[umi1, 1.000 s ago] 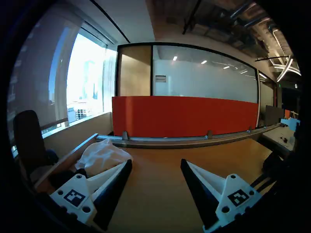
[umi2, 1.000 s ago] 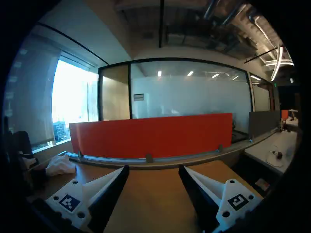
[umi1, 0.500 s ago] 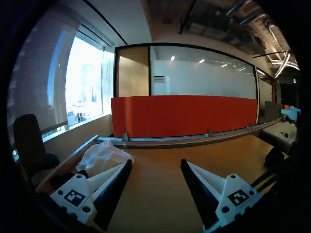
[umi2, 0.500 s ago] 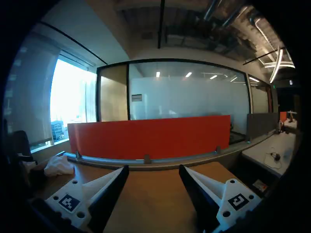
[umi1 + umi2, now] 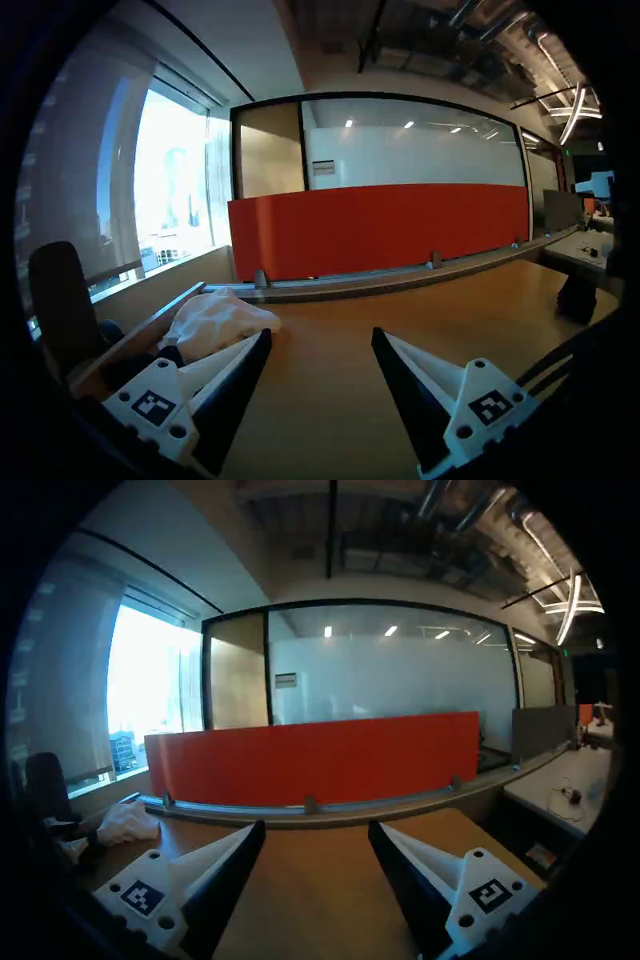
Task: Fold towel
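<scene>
Towel (image 5: 220,316), white and crumpled into a loose heap, lies at the far left corner of the wooden bench (image 5: 320,400), close to the metal rail (image 5: 344,286) under the orange divider panel (image 5: 376,224). In the left gripper view, the left gripper (image 5: 320,332) is held over the bench with its fingers (image 5: 240,376) spread wide and nothing between them. The tip of the left finger overlaps the heap's near edge. In the right gripper view, the right gripper (image 5: 315,825) is likewise wide open and holds nothing, with bare wood between its fingers (image 5: 232,872). There the heap (image 5: 128,822) shows small at the far left, well apart from the fingers. A dark chair (image 5: 60,304) stands left of the bench beside the bright window (image 5: 168,200). A frosted glass wall (image 5: 408,156) runs behind the divider.
</scene>
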{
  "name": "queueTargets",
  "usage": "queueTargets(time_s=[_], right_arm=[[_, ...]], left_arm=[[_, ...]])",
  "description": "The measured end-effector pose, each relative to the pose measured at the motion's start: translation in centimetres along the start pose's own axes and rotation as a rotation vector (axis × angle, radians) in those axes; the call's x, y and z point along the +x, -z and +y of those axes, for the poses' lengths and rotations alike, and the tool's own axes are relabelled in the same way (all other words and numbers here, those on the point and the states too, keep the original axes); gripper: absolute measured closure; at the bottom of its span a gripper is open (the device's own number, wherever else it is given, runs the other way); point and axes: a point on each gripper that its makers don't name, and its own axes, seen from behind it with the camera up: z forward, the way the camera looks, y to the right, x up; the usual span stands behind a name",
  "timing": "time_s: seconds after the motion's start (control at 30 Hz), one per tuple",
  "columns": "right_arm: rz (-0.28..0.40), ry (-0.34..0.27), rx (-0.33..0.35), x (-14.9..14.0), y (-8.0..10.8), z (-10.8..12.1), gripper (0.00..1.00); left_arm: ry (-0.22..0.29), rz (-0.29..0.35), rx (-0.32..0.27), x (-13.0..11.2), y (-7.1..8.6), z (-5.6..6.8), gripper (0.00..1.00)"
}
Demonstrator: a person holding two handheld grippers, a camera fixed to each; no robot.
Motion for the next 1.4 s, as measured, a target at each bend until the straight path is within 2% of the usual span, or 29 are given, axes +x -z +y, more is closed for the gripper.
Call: queueTargets(time_s=[0.2, 0.6, 0.9, 1.1, 1.4], right_arm=[[-0.020, 0.023, -0.005, -1.7, 0.0, -0.4, 0.01], [-0.023, 0.046, 0.007, -3.7, -0.1, -1.2, 0.01], [-0.022, 0.044, 0.008, -5.2, -0.1, -1.0, 0.01], [-0.003, 0.046, 0.010, -5.1, -0.1, -0.8, 0.01], [-0.012, 0.052, 0.005, -5.6, 0.1, -0.5, 0.01]], left_arm=[[-0.008, 0.010, 0.015, -2.2, 0.1, -0.4, 0.07], [0.047, 0.033, 0.023, -5.8, 0.0, 0.4, 0.07], [0.046, 0.061, 0.026, -7.1, -0.2, 0.9, 0.07], [0.043, 0.075, 0.029, -7.8, -0.3, 0.9, 0.07], [0.067, 0.107, 0.025, -7.9, -0.2, 1.0, 0.07]])
